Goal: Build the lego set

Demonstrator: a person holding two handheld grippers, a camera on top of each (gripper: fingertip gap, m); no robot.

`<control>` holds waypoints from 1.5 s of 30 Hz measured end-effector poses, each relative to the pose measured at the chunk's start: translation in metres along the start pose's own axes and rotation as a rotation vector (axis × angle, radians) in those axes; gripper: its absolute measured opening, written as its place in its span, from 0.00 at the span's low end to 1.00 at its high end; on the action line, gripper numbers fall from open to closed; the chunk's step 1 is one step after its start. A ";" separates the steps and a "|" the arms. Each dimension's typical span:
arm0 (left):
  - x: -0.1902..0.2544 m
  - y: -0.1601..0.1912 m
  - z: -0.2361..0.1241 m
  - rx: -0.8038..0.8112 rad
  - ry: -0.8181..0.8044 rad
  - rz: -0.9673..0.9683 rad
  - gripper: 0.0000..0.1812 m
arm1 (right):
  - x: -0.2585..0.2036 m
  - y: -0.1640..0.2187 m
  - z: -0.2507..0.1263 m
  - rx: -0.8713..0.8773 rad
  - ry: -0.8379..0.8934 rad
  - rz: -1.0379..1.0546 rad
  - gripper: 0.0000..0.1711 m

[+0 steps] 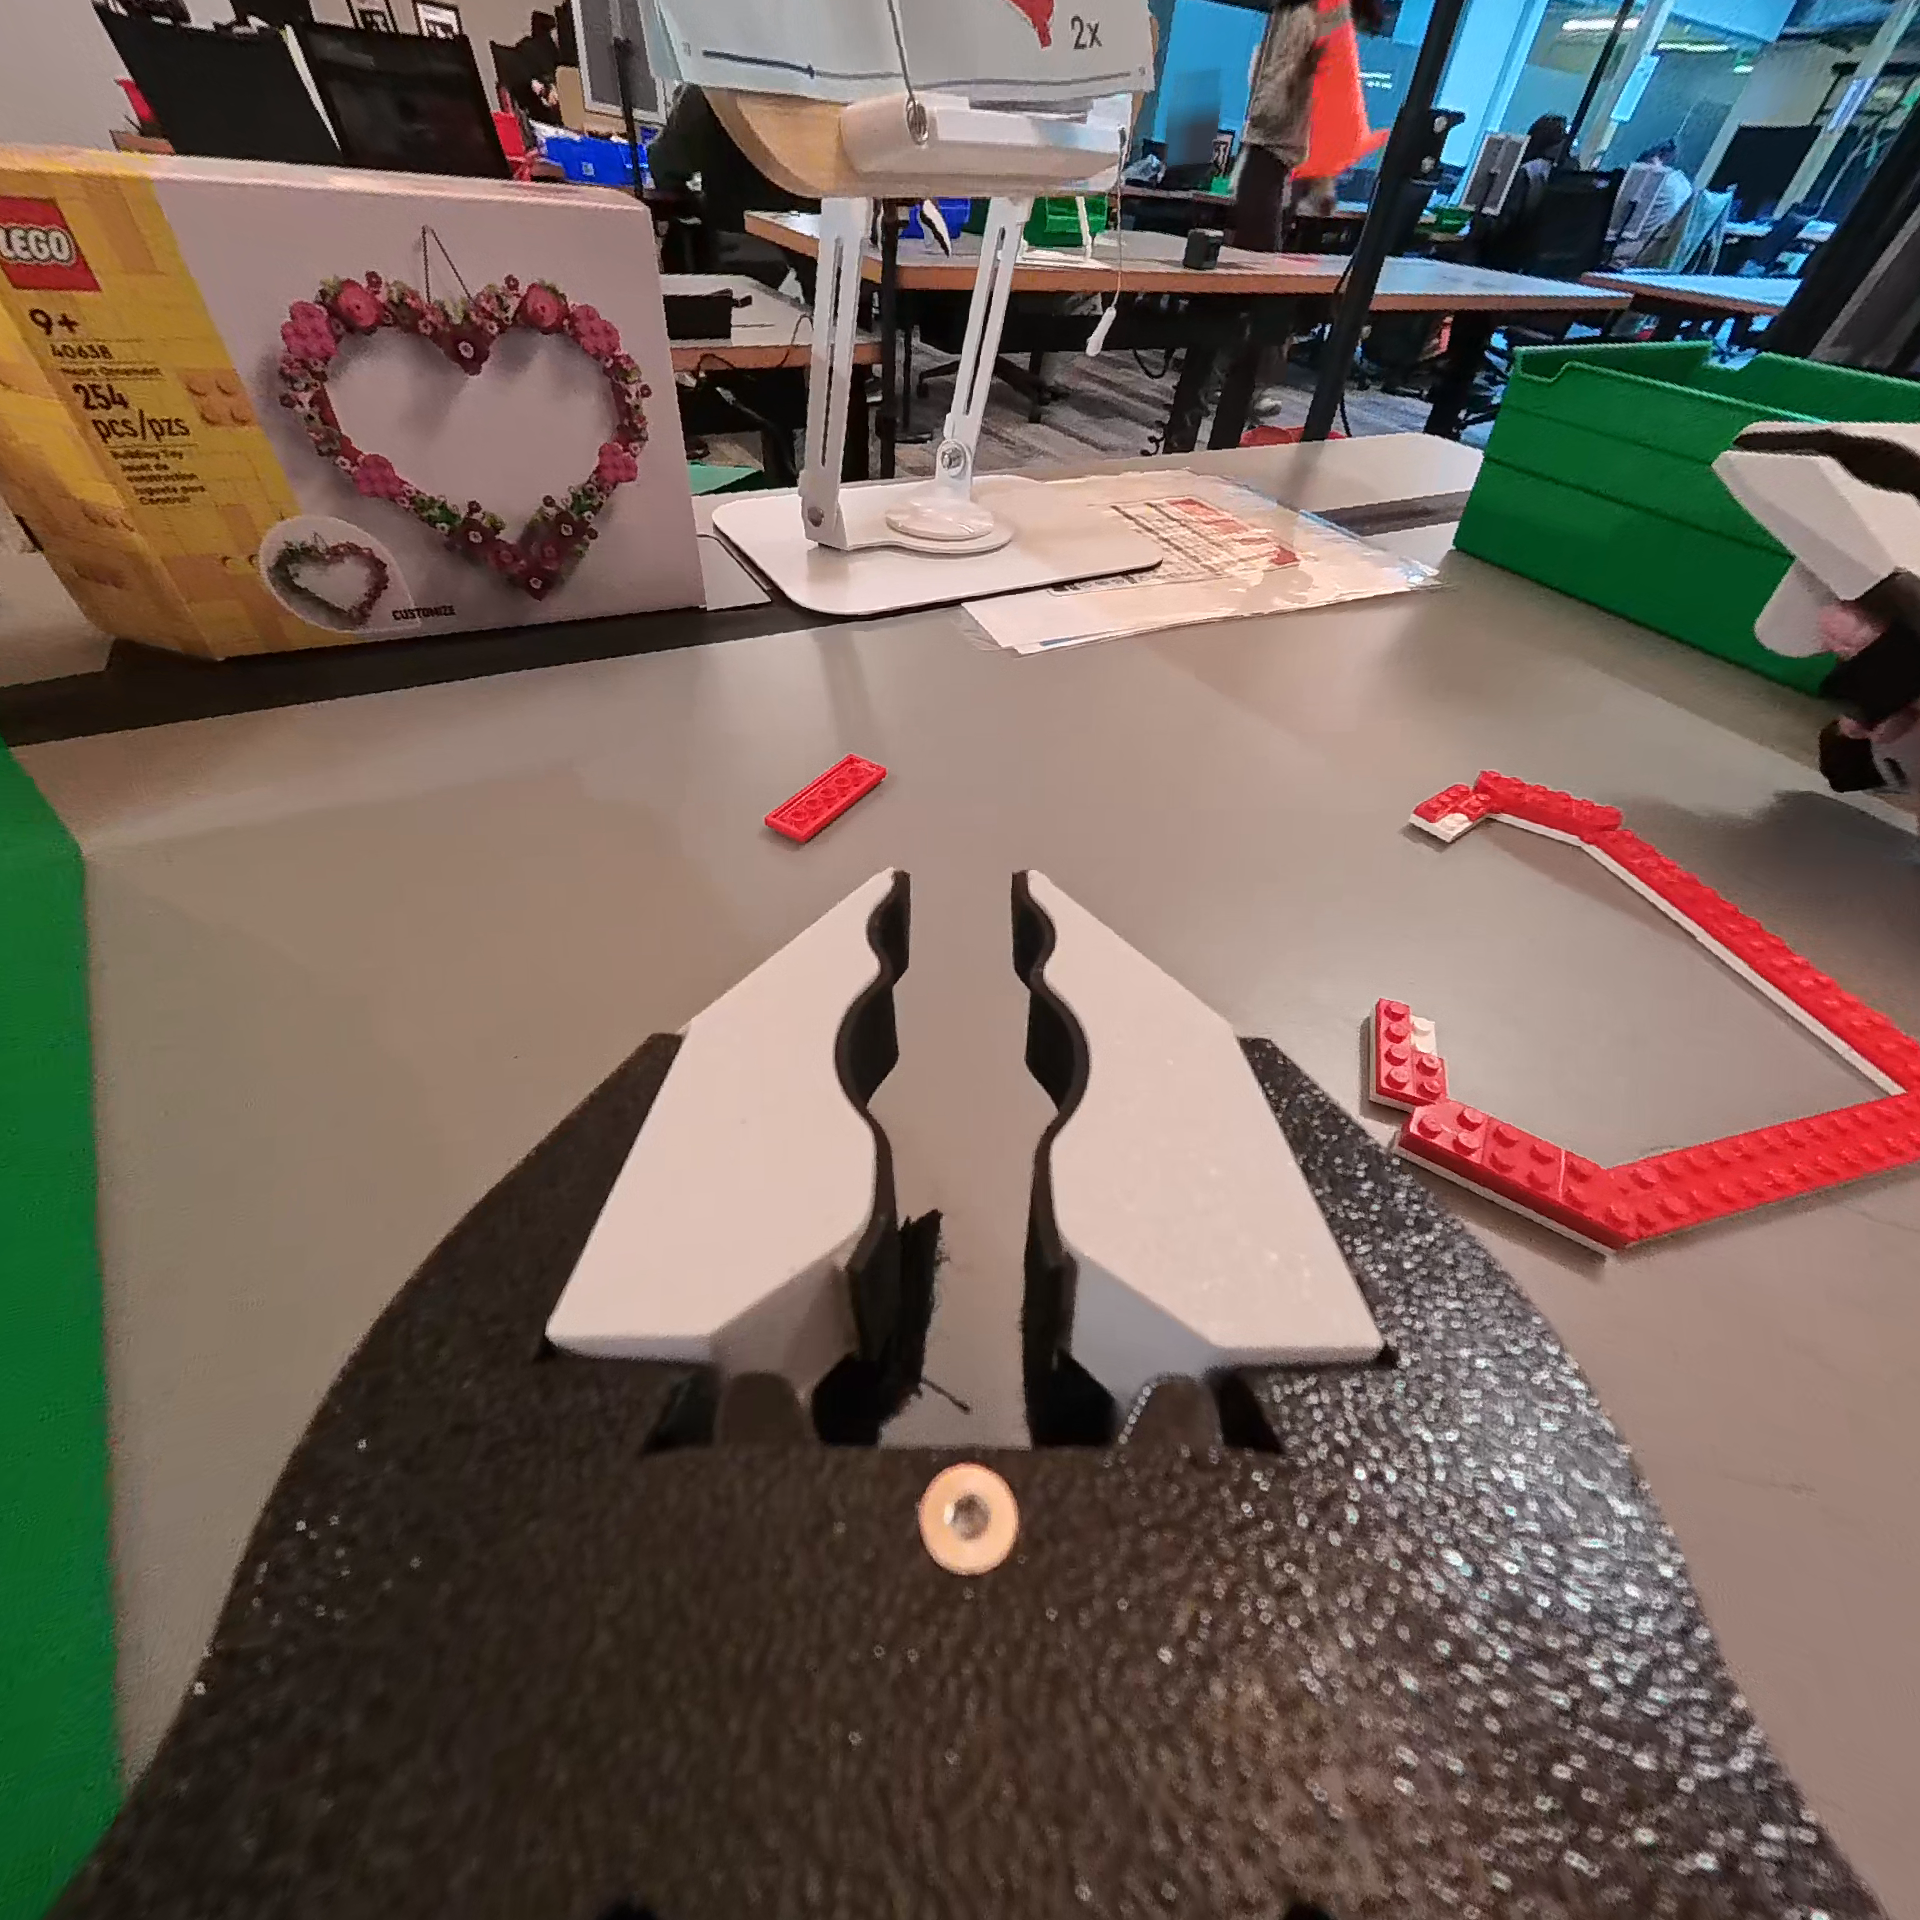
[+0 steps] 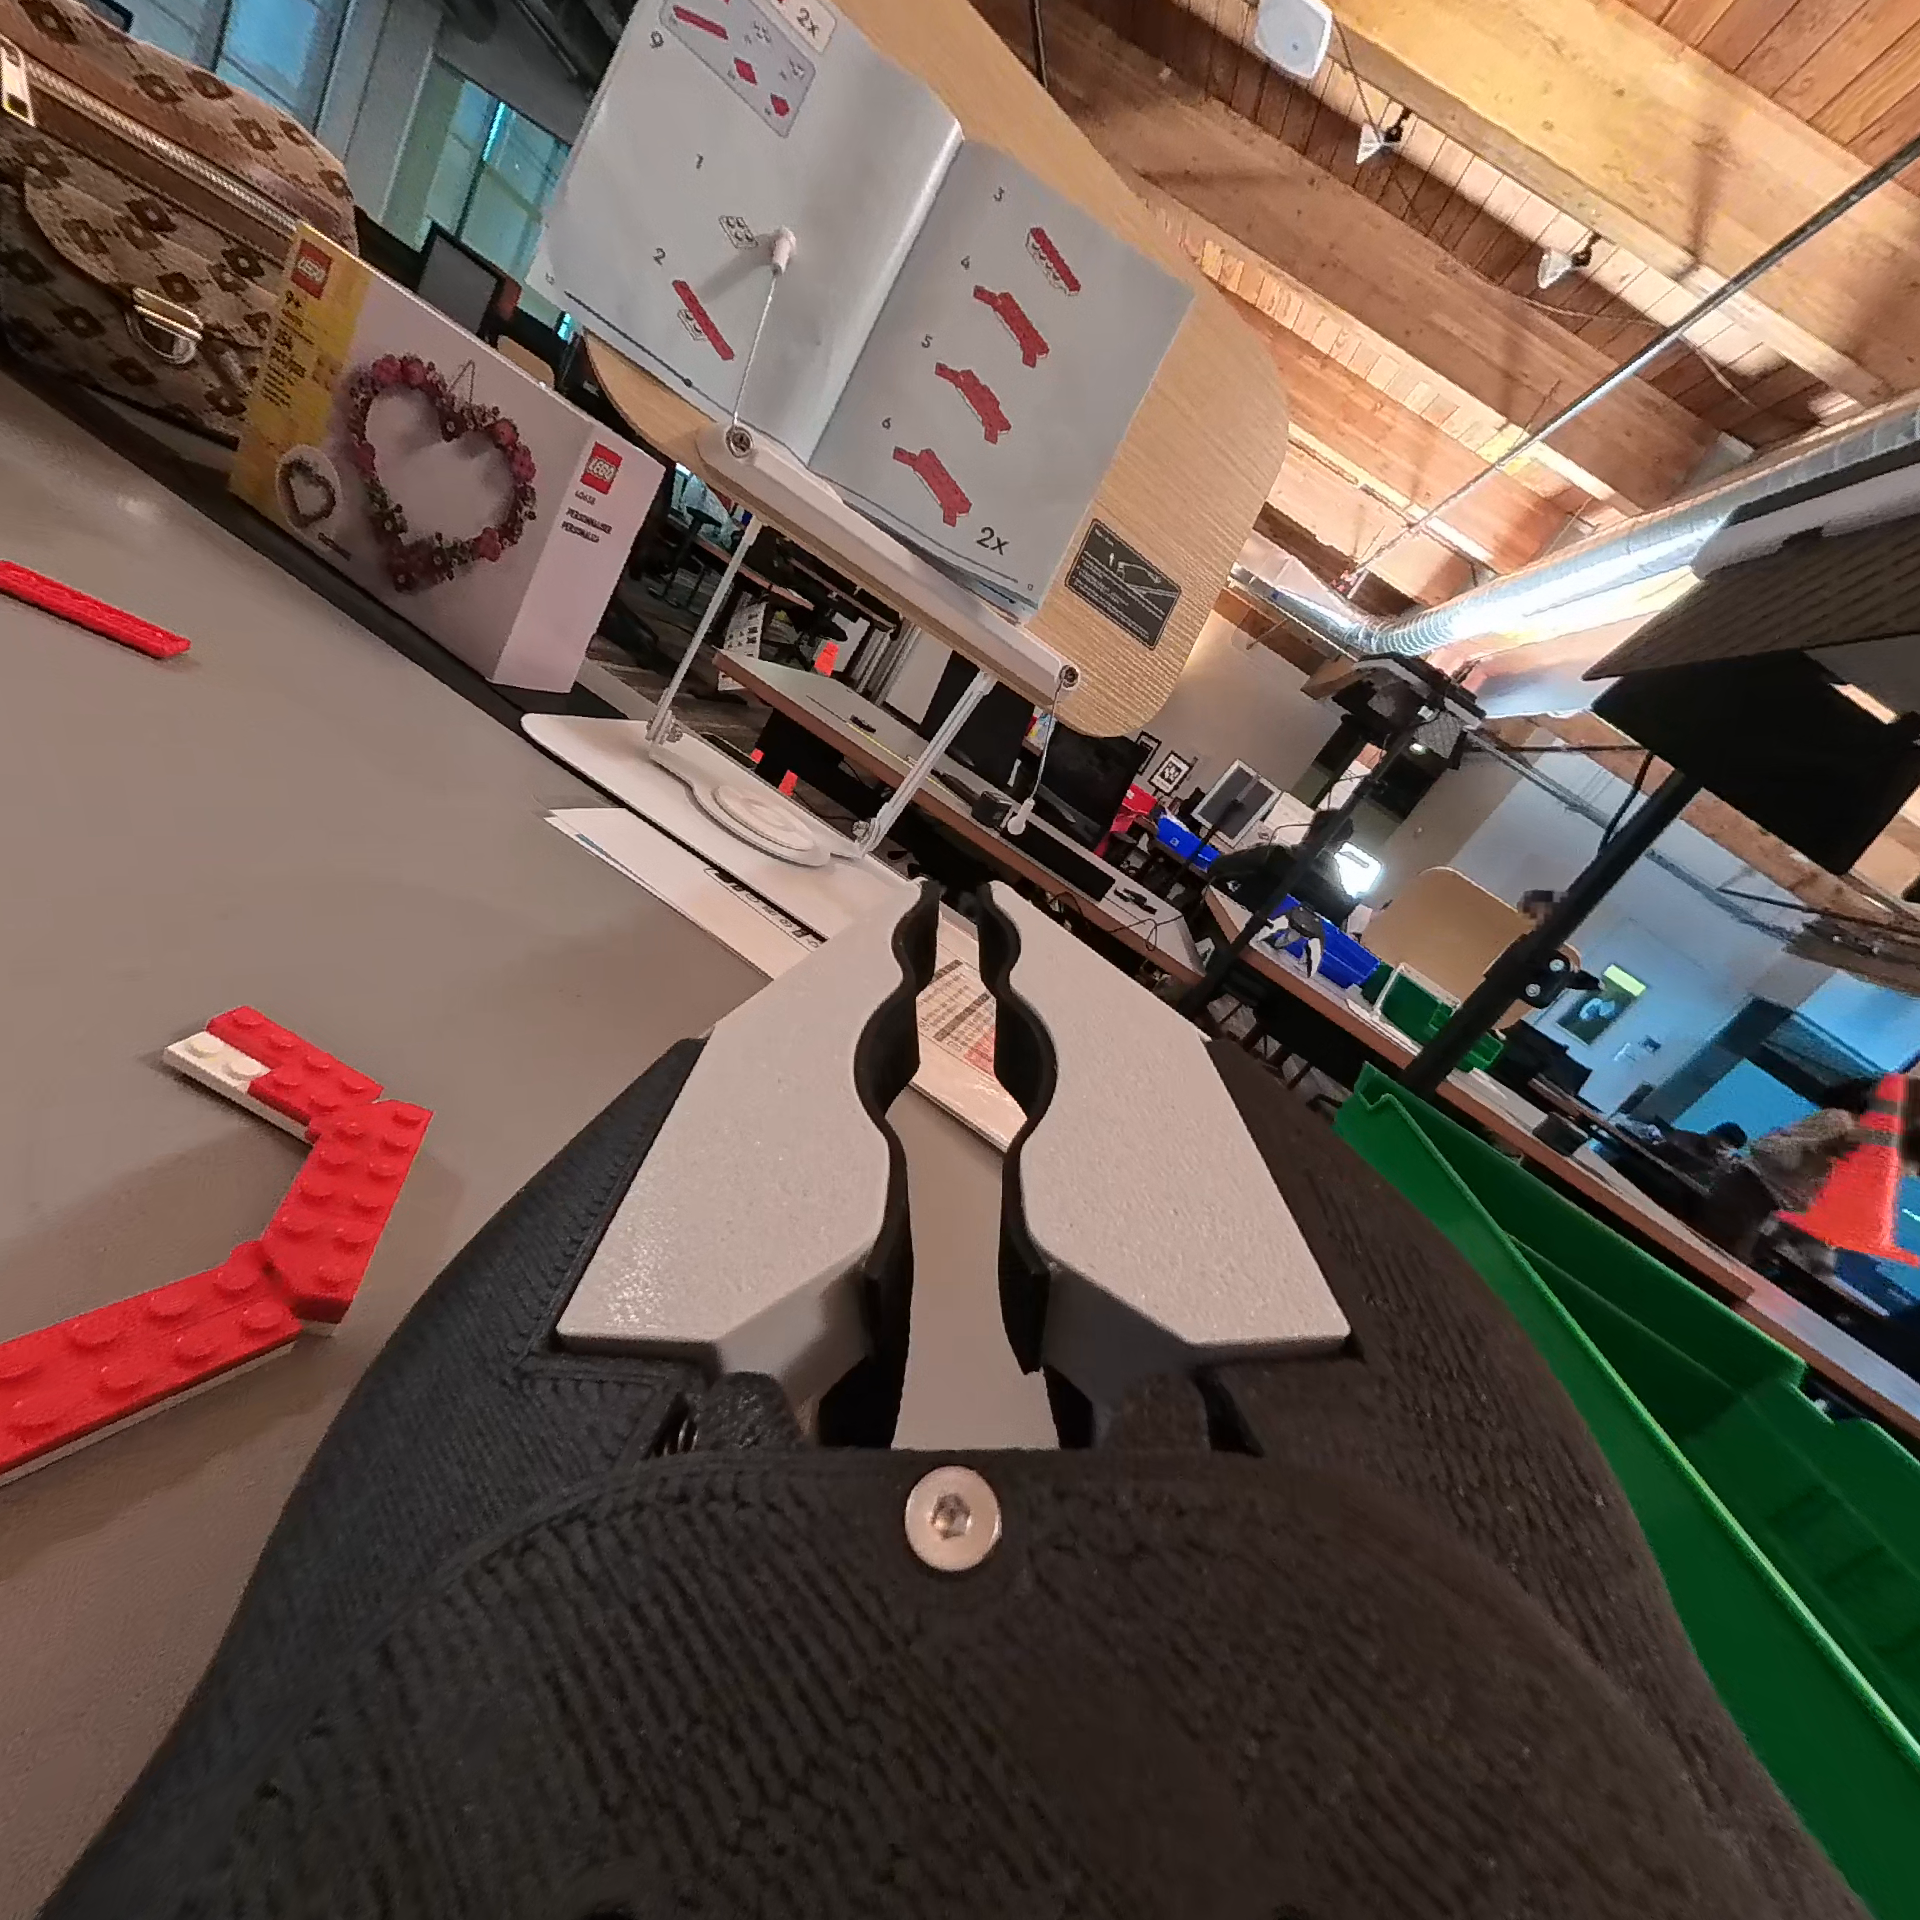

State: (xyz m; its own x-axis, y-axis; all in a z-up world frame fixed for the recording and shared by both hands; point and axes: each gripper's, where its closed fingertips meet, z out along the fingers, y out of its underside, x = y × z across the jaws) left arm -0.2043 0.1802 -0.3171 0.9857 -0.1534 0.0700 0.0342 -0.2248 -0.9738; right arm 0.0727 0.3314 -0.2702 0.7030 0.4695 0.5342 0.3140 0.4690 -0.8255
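A partly built red heart frame (image 1: 1766, 997) on white plates lies flat on the grey table (image 1: 520, 987), to the right of my left gripper (image 1: 961, 883). That gripper is open and empty, just above the table. A loose red plate (image 1: 826, 795) lies a little ahead of its fingertips. My right gripper (image 2: 954, 894) is tilted, slightly open and empty. The frame's end (image 2: 312, 1195) lies to its left, and the loose red plate (image 2: 94, 618) is farther off. The right gripper's white body (image 1: 1829, 530), in a hand, shows at the far right of the left wrist view.
The set's box (image 1: 343, 416) stands at the back left. A white stand (image 1: 914, 520) holds the open instruction booklet (image 2: 862, 291). A clear bag with papers (image 1: 1195, 561) lies beside it. Green bins sit at the right (image 1: 1621, 488) and the left edge (image 1: 42, 1143). About 30 cm separates my left fingertips from my right. Measured from the fingertips, the loose red plate (image 2: 94, 618) is 12 cm or so from the left gripper and 30 cm from the right. The left camera catches it too, in the left wrist view (image 1: 848, 795).
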 end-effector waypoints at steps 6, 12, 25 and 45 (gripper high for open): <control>0.001 0.000 0.000 -0.001 0.002 0.008 0.09 | 0.000 -0.001 0.000 0.007 -0.004 0.007 0.03; 0.000 -0.002 0.000 0.014 -0.005 0.006 0.11 | 0.001 -0.002 -0.001 0.013 -0.004 0.020 0.03; 0.008 -0.007 -0.002 0.042 0.042 -0.008 0.14 | 0.000 -0.003 -0.001 0.026 -0.015 0.041 0.03; -0.090 -0.183 -0.072 -0.029 -0.245 0.018 0.16 | -0.001 -0.004 0.000 0.038 -0.037 0.066 0.03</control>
State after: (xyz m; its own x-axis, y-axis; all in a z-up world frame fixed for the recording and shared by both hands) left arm -0.3107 0.1656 -0.1294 0.9968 0.0796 -0.0056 0.0147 -0.2521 -0.9676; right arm 0.0707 0.3284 -0.2673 0.6968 0.5276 0.4859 0.2430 0.4638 -0.8520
